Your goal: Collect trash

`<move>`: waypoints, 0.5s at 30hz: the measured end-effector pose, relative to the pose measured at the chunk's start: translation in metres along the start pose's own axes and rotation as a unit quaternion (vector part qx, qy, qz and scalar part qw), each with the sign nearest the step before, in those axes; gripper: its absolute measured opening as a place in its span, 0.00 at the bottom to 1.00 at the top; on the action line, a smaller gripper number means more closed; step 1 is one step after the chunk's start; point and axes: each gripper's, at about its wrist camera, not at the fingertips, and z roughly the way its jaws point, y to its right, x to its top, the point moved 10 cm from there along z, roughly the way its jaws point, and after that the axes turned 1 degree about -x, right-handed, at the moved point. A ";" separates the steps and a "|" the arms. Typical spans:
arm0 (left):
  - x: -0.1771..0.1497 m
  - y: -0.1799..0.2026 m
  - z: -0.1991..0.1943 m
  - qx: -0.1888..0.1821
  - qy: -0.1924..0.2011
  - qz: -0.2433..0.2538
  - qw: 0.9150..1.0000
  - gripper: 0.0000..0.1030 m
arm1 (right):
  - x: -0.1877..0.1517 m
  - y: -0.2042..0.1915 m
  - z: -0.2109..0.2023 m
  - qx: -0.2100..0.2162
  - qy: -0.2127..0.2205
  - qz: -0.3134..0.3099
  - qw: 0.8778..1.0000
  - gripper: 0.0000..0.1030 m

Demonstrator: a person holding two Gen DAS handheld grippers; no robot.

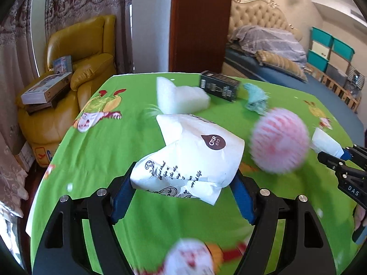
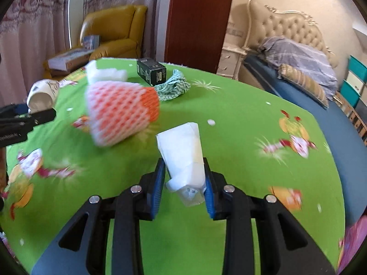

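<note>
My left gripper (image 1: 184, 171) is shut on a crumpled white paper cup (image 1: 195, 151) with dark print, its blue pads pressing both sides above the green tablecloth (image 1: 91, 151). My right gripper (image 2: 183, 163) is shut on a folded white paper wrapper (image 2: 183, 151) that sticks up between its pads. On the cloth lies a pink-and-white foam fruit net (image 2: 121, 112), between the two grippers. Behind it are a white foam block (image 1: 181, 96), a black carton (image 1: 220, 86) and a teal crumpled cloth (image 1: 255, 97). The right gripper (image 1: 339, 152) shows at the left view's right edge.
A yellow armchair (image 1: 84, 52) stacked with flat boxes (image 1: 45, 89) stands beyond the table's far left. A bed (image 2: 298, 75) with a tufted headboard and pillows runs along the right. Small white scraps dot the cloth. A dark wooden door (image 2: 197, 20) stands behind the table.
</note>
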 end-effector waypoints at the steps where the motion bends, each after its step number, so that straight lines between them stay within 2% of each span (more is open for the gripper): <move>1: -0.005 0.004 -0.007 -0.002 0.004 0.002 1.000 0.69 | -0.006 -0.001 -0.013 -0.003 0.008 0.006 1.000 0.29; 7: -0.027 0.036 -0.056 -0.008 0.046 0.039 0.998 0.70 | -0.036 -0.002 -0.074 -0.007 0.056 0.046 0.997 0.30; 15: -0.042 0.072 -0.086 -0.033 0.079 0.059 0.995 0.70 | -0.057 -0.007 -0.122 -0.010 0.099 0.060 0.993 0.30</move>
